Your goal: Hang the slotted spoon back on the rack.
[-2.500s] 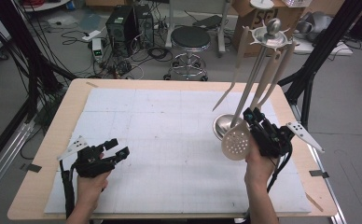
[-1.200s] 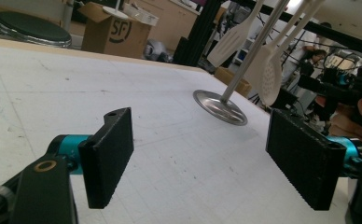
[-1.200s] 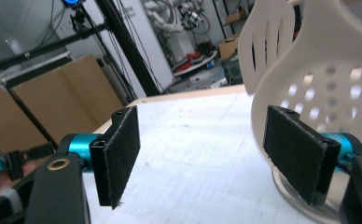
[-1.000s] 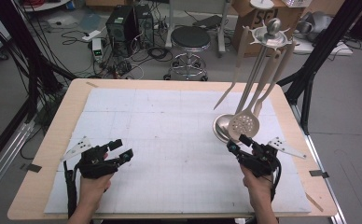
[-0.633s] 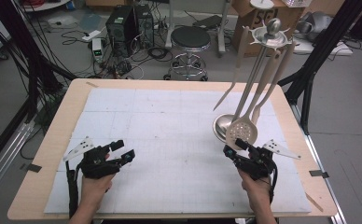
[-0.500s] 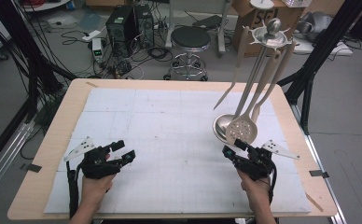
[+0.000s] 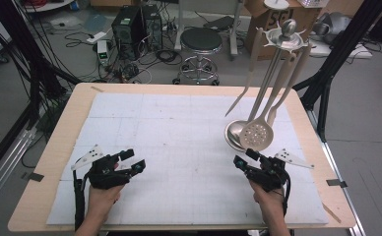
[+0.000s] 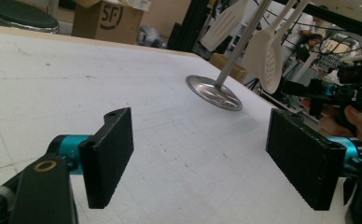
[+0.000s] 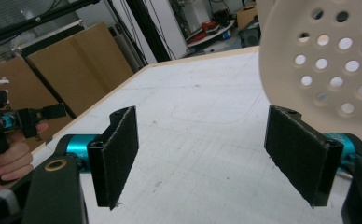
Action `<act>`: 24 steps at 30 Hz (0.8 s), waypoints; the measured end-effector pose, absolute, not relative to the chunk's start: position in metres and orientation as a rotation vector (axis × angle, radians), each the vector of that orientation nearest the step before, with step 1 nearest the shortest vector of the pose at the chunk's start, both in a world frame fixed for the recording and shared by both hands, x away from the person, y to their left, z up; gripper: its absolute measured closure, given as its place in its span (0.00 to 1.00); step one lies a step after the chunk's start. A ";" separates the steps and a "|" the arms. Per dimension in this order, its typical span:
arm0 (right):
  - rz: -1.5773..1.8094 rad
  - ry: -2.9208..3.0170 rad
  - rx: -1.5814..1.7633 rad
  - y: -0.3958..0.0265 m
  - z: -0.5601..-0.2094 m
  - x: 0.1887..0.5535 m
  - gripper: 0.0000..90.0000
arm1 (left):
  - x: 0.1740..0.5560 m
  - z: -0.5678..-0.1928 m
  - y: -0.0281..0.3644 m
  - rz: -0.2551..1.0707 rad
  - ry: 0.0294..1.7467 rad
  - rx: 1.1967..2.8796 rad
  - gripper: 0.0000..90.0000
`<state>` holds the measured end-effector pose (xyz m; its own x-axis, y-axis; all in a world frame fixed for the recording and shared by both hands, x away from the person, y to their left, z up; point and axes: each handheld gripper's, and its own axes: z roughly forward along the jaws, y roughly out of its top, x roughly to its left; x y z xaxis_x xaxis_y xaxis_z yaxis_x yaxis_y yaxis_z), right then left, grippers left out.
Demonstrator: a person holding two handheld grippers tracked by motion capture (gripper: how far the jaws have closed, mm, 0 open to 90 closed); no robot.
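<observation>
From the high view, we are seeing the utensil stand [image 7: 238,135] on the white mat [image 7: 179,142], its slotted spoon [image 7: 257,136] hanging just beyond the right gripper [image 7: 244,160], whose jaws are gaping empty; the left gripper [image 7: 132,161] is resting far left of the stand. In the left gripper view, its jaws are standing wide, nothing between, stand base [image 8: 213,92] ahead. In the right gripper view, the spoon [image 9: 323,56] is hanging above the open right jaw.

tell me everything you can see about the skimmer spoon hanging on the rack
The skimmer spoon is cream-coloured and looks like plastic, with a round, shallow bowl pierced by many small holes and a long flat handle. It hangs bowl-down from the metal utensil rack, tilted in the high view, beside a spatula. Its bowl hangs above the rack's round base, near the right hand-held gripper; nothing grips it.
</observation>
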<state>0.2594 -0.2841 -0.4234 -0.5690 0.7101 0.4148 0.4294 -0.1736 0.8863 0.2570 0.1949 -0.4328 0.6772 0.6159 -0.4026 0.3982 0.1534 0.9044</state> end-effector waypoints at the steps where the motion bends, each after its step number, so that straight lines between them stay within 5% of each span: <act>1: 1.818 1.857 1.318 -0.285 -0.424 0.259 0.28 | 0.257 -0.433 0.195 0.190 0.892 1.468 0.26; 24: 1.787 1.930 1.246 -0.274 -0.422 0.257 0.27 | 0.255 -0.434 0.186 0.163 0.865 1.506 0.26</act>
